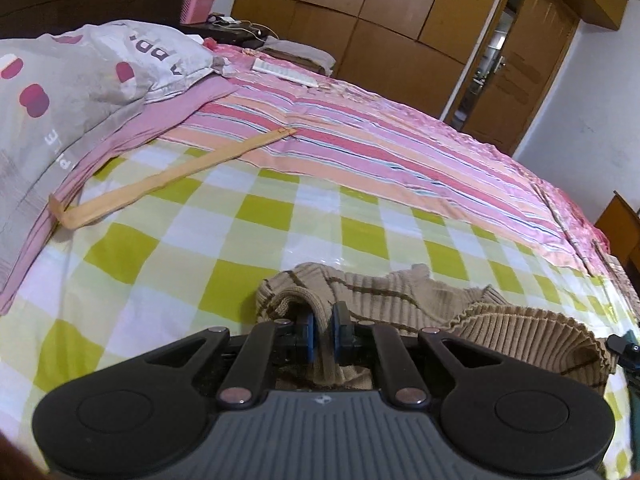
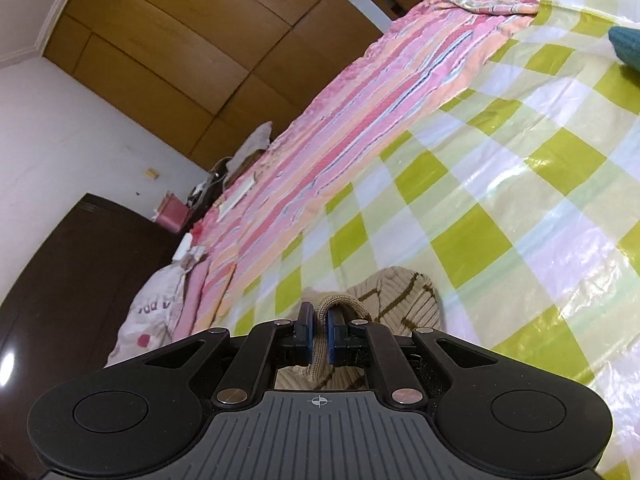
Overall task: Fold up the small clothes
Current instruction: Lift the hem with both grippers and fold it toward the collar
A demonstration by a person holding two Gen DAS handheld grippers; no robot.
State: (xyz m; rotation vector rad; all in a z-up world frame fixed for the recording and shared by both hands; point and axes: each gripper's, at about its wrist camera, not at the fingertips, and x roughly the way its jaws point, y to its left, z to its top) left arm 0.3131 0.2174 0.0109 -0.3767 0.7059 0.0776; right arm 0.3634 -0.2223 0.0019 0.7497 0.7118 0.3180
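Observation:
A small beige ribbed sweater (image 1: 384, 300) with brown stripes lies bunched on the green and white checked sheet (image 1: 248, 220) of the bed. My left gripper (image 1: 323, 322) is shut on a ribbed edge of the sweater, which runs between its blue pads. The sweater spreads to the right of it, with a ribbed hem (image 1: 532, 336) at the far right. In the right wrist view my right gripper (image 2: 319, 326) is shut on another ribbed edge of the same sweater (image 2: 396, 300), which bulges just beyond the fingers.
A grey pillow (image 1: 68, 80) and a mauve sheet lie at the left. A tan strap (image 1: 172, 176) lies across the bed. A pink striped quilt (image 1: 360, 136) covers the far side. A teal cloth (image 2: 626, 46) lies at the right edge. Wooden wardrobes (image 1: 400, 20) stand behind.

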